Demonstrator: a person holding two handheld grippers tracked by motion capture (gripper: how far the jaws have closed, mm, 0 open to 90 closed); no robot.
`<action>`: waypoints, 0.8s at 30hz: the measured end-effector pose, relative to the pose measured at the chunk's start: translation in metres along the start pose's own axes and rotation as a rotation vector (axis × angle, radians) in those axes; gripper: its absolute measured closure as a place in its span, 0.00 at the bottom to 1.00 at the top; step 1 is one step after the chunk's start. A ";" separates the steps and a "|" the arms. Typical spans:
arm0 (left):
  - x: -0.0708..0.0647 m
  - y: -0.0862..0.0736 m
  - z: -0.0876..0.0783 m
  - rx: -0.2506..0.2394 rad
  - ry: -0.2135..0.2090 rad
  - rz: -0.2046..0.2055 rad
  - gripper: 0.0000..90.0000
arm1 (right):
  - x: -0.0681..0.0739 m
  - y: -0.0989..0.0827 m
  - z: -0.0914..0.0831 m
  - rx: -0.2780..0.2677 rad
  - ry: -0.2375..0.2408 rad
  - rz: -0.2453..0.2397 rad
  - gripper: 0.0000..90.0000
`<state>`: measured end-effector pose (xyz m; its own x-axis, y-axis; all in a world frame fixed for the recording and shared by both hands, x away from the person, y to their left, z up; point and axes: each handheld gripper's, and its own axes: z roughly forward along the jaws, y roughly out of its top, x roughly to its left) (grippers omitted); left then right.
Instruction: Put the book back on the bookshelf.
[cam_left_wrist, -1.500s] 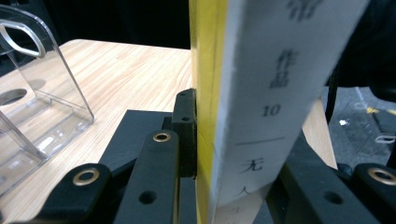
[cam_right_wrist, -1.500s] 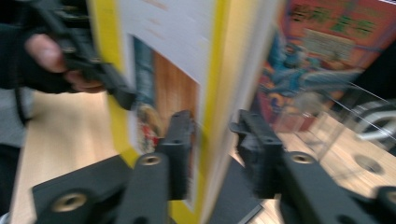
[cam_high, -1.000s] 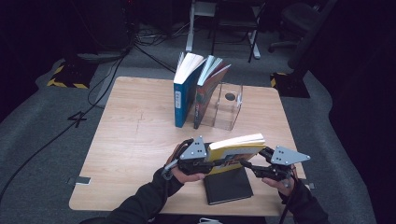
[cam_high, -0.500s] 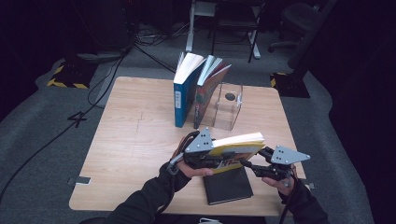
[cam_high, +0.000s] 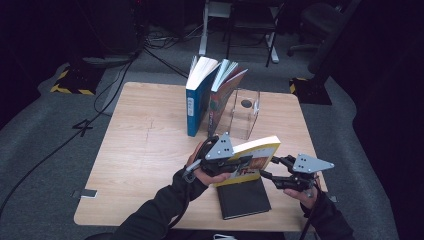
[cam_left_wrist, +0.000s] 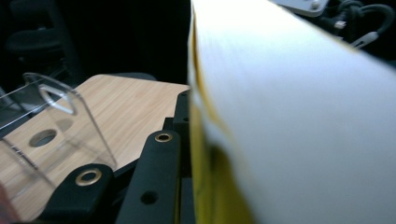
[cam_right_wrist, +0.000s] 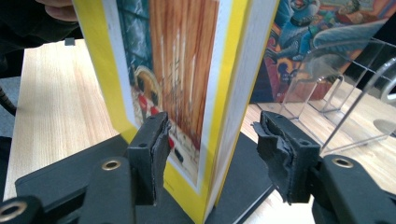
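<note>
one flat black book lies nearest on the light wooden table. above it, one yellow-covered paperback is clamped in the left gripper, whose jaws have just been closing – the right gripper, jaws just widening, straddles its edge without pressing. beyond stand two upright books beside one clear acrylic stand.
</note>
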<state>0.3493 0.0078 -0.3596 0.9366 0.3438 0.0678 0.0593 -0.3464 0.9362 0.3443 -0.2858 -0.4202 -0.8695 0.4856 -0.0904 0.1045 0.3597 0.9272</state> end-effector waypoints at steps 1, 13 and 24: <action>0.001 0.000 0.001 -0.001 0.003 -0.009 0.83 | -0.001 -0.001 -0.001 0.002 -0.006 0.004 0.50; 0.032 0.013 -0.006 0.001 0.199 -0.011 0.83 | -0.009 -0.005 -0.004 0.009 -0.040 0.034 0.49; 0.068 0.010 -0.016 0.001 0.412 -0.077 0.83 | -0.010 -0.008 0.000 0.034 -0.040 0.048 0.49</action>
<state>0.4084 0.0415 -0.3403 0.7130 0.6889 0.1302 0.1242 -0.3069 0.9436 0.3518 -0.2936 -0.4267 -0.8433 0.5340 -0.0611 0.1626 0.3618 0.9179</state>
